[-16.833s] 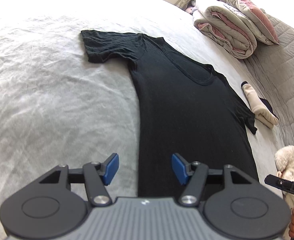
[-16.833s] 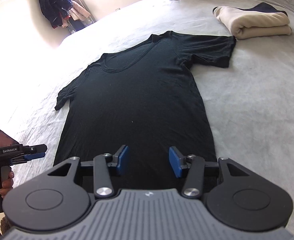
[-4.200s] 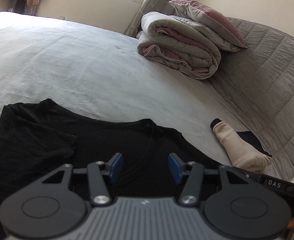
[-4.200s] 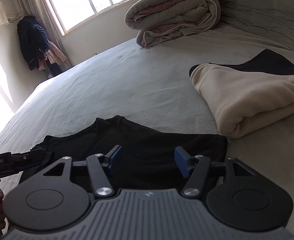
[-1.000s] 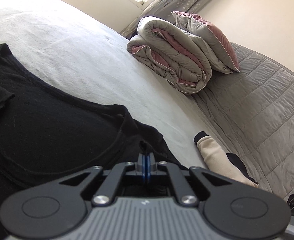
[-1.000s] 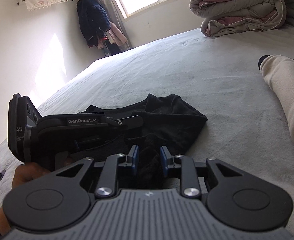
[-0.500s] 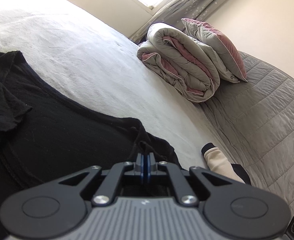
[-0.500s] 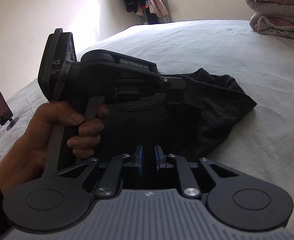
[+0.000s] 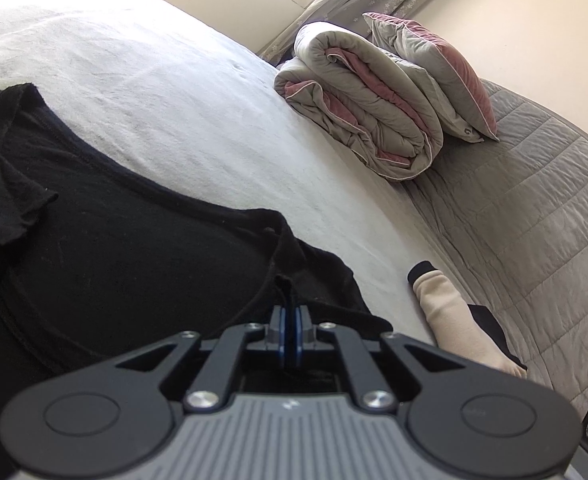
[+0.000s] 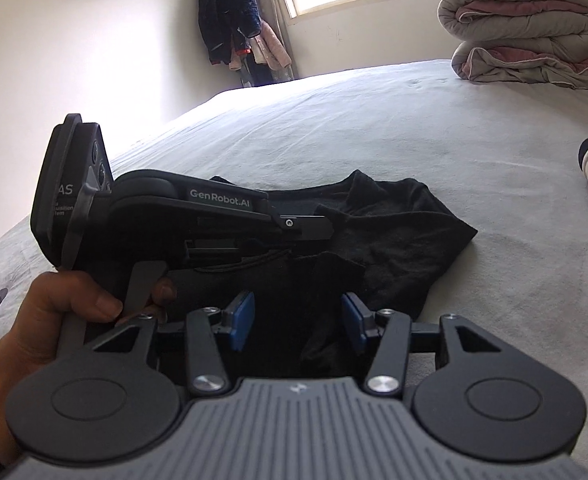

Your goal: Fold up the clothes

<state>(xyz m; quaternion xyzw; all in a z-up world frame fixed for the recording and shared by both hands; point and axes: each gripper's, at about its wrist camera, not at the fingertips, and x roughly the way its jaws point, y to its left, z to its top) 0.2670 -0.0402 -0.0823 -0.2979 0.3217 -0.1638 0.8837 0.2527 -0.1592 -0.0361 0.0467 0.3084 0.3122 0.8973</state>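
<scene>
A black t-shirt (image 9: pixel 134 248) lies partly folded on the grey bed sheet (image 9: pixel 174 112). My left gripper (image 9: pixel 289 312) is shut on a pinch of the shirt's fabric near the neckline. In the right wrist view that left gripper (image 10: pixel 326 226) reaches in from the left, held by a hand (image 10: pixel 66 320), over the bunched shirt (image 10: pixel 394 232). My right gripper (image 10: pixel 298 320) hangs low over the shirt's near part. Its jaws are opening; dark fabric lies between the blue pads (image 10: pixel 242 316), which do not press on it.
A rolled grey-and-pink duvet (image 9: pixel 366 108) and a pillow (image 9: pixel 438 68) sit at the far end of the bed. A folded beige garment (image 9: pixel 442 304) lies to the right by the quilted grey cover (image 9: pixel 534 200). Clothes (image 10: pixel 234 32) hang in the room's corner.
The right gripper's jaws have spread apart and let go of the black fabric they pinched. The left gripper stays shut on the shirt in about the same place.
</scene>
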